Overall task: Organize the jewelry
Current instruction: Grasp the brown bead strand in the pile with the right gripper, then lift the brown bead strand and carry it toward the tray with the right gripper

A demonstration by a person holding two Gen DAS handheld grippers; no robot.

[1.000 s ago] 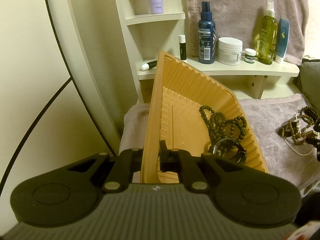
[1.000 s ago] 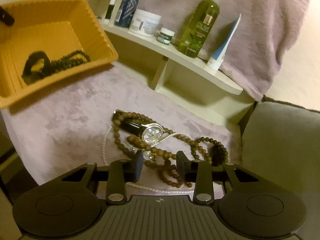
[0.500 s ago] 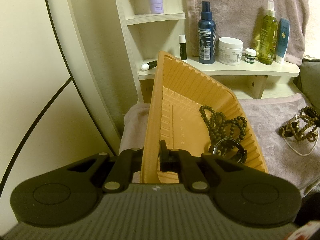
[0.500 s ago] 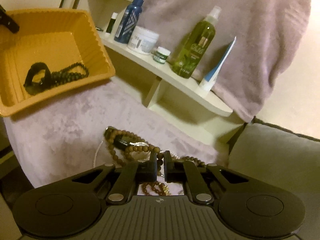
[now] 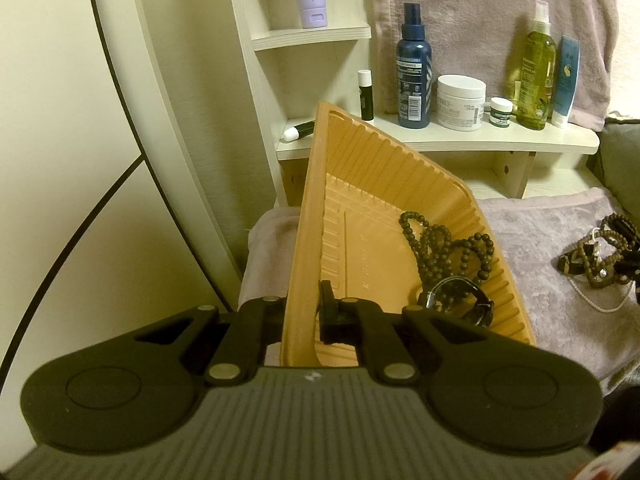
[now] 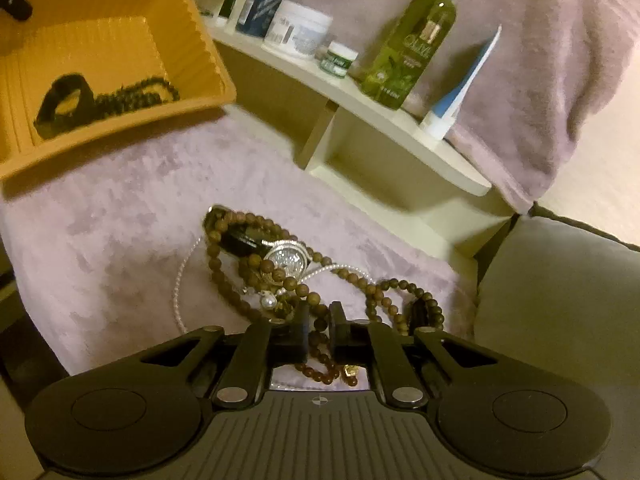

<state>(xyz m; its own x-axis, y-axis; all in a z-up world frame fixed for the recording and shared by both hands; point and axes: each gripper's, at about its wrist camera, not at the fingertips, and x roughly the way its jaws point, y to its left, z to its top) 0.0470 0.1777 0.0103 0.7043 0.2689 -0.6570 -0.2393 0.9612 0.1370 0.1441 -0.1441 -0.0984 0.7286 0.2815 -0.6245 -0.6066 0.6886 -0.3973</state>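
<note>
Jewelry lies in two places: a dark bead necklace (image 5: pixel 444 248) and a black watch (image 5: pixel 460 304) sit in the orange tray (image 5: pixel 360 152), while a tangle of brown beads (image 6: pixel 304 292), a silver watch (image 6: pixel 286 258) and a pearl strand (image 6: pixel 178 284) rests on the pink cloth (image 6: pixel 120 208). The left gripper (image 5: pixel 302 312) is clenched on the tray's near rim, tilting it. The right gripper (image 6: pixel 319 330) has just been closing, and its pads now pinch a strand of the brown beads. A green bottle (image 6: pixel 412 40) reads "OLIVE". Bare cloth lies between tray and tangle.
</note>
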